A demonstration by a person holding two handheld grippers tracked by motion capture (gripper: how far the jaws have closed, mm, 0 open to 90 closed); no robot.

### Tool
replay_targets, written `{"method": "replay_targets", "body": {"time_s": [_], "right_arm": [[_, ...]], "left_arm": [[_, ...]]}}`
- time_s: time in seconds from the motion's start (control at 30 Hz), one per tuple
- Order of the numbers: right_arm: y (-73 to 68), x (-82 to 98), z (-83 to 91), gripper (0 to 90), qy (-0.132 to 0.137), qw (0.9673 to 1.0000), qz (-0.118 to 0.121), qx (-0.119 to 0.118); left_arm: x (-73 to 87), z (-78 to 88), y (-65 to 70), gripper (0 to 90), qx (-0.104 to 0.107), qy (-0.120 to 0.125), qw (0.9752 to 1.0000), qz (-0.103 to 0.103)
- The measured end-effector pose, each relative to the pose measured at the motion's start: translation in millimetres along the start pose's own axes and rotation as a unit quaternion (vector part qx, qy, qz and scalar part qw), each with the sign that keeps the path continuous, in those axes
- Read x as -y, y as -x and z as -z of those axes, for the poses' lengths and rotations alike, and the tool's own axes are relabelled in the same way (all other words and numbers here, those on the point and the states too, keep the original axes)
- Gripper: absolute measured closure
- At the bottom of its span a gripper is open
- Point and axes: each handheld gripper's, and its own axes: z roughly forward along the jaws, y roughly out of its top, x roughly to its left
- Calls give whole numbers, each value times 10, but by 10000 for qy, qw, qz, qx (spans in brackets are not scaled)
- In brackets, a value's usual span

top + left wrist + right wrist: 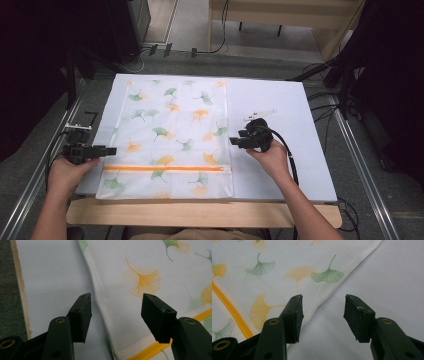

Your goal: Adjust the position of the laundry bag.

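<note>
White leaf-print bag (170,135) overhangs table's (280,165) near edge.

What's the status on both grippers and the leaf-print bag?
Left gripper open at the white ginkgo-print zip bag's left edge. Right gripper open at its right edge. Bag flat on white mat, orange zipper closed. Nothing obstructing.

A white-topped table (280,105) carries a leaf-printed bag (170,135).
</note>
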Motion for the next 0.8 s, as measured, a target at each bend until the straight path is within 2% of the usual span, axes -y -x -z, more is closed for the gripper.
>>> {"method": "replay_targets", "body": {"time_s": [0.13,0.27,0.5,0.67,0.8], "right_arm": [[-21,-26,-94,510,-3,10000,59,65],[-35,-34,-175,511,-35,10000,-22,14],[-136,-16,-395,490,-306,9994,125,73],[-188,-15,-484,481,-369,9990,239,115],[-226,-17,-526,472,-361,9990,227,166]], "left_arm": [[1,-37,-36,434,-45,-12,10000,63],[2,-49,-46,440,-32,31,9999,90],[4,-62,-22,459,-85,49,9999,58],[5,-77,1,540,-25,8,10000,39],[1,-90,12,599,34,-24,10000,90]]}}
